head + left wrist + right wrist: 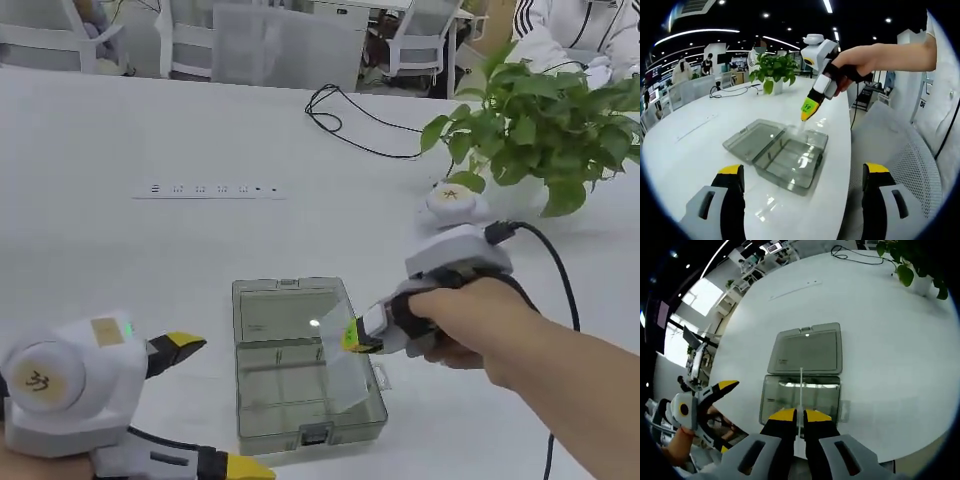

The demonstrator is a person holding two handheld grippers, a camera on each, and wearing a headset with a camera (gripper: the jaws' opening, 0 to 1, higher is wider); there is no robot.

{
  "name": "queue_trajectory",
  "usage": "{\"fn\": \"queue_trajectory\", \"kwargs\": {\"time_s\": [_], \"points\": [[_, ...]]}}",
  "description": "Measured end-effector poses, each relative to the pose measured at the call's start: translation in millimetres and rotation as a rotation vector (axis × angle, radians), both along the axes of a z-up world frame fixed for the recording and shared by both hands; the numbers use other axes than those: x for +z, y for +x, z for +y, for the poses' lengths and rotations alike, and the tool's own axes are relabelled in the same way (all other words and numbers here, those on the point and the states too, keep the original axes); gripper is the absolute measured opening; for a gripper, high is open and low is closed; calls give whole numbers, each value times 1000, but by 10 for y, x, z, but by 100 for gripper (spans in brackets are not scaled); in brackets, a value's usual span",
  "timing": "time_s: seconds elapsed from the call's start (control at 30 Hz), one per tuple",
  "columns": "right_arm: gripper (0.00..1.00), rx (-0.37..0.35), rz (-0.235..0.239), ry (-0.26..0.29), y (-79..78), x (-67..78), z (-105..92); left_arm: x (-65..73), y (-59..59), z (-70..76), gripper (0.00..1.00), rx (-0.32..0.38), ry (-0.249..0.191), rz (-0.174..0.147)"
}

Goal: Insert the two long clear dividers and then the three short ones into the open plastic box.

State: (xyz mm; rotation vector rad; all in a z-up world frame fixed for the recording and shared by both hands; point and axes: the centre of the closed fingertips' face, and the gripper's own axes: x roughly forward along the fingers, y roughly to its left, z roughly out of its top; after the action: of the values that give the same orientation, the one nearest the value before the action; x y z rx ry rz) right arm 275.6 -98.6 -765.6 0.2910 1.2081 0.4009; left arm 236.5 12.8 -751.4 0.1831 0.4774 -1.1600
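The box (300, 400) sits near the front edge of the desk (120, 260), with its lid (290, 310) flat behind it. The left gripper (232, 405) is left of the box. The right gripper (352, 338) is over its right half, with the divider (342, 372) under it. The power strip (208, 189) lies mid-desk behind; the cable (345, 115) and plant (540, 140) are toward the far right corner

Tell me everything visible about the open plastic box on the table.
The plastic box is smoky-clear, rectangular and shallow. Its lid lies open flat on the far side, hinged to the base; a small latch sits on the near wall. It rests on the white table. The right gripper holds a clear divider down into the base; contact is unclear.
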Motion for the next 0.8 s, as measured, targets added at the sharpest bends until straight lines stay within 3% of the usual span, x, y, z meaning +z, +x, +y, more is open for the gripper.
{"fn": "queue_trajectory", "kwargs": {"time_s": [0.8], "points": [[7, -28, 89, -39, 16, -219, -71, -10, -1, -25, 100, 11, -41, 17]]}}
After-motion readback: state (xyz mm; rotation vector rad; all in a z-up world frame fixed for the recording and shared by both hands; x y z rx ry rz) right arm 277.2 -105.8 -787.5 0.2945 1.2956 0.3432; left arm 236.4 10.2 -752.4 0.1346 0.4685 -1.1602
